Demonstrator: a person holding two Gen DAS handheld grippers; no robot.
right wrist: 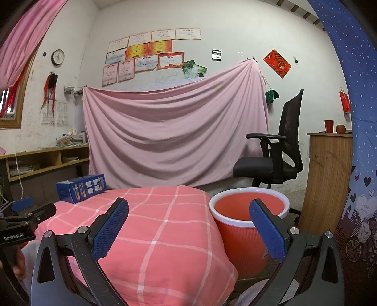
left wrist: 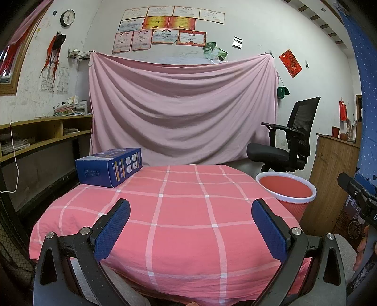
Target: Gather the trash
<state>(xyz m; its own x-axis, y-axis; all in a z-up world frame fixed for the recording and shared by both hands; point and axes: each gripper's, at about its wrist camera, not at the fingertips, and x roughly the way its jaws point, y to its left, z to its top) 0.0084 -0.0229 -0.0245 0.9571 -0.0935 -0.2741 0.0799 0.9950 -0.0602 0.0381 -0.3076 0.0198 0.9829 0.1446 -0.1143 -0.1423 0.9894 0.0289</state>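
**Blue box at the far left of the checked table, both grippers spread and holding nothing**

A blue box (left wrist: 109,166) is seen lying flat on the far left corner of the table (left wrist: 179,211), in the left middle of the left wrist view. Its long axis is run from the near left toward the far right of the frame, with the short printed end turned to the right and the long face with fine print turned toward the camera. In the right wrist view the same box (right wrist: 81,184) is found at the left middle, at the far edge of the cloth.

The left gripper (left wrist: 190,231) is held low over the near edge of the table with its jaws spread wide and nothing between them. The right gripper (right wrist: 188,229) is likewise held with jaws released and empty, framed partly over the table corner and partly over the red bin (right wrist: 245,226).

The table is covered by a pink cloth crossed with white lines. The red bin (left wrist: 286,190), white-rimmed, is stood on the floor just beside the table's right edge. Behind, a pink sheet (left wrist: 181,110) is hung across the wall, with certificates (left wrist: 165,28) pinned above it, a clock (left wrist: 67,18) at the upper left, and a black office chair (left wrist: 289,141) at the right.
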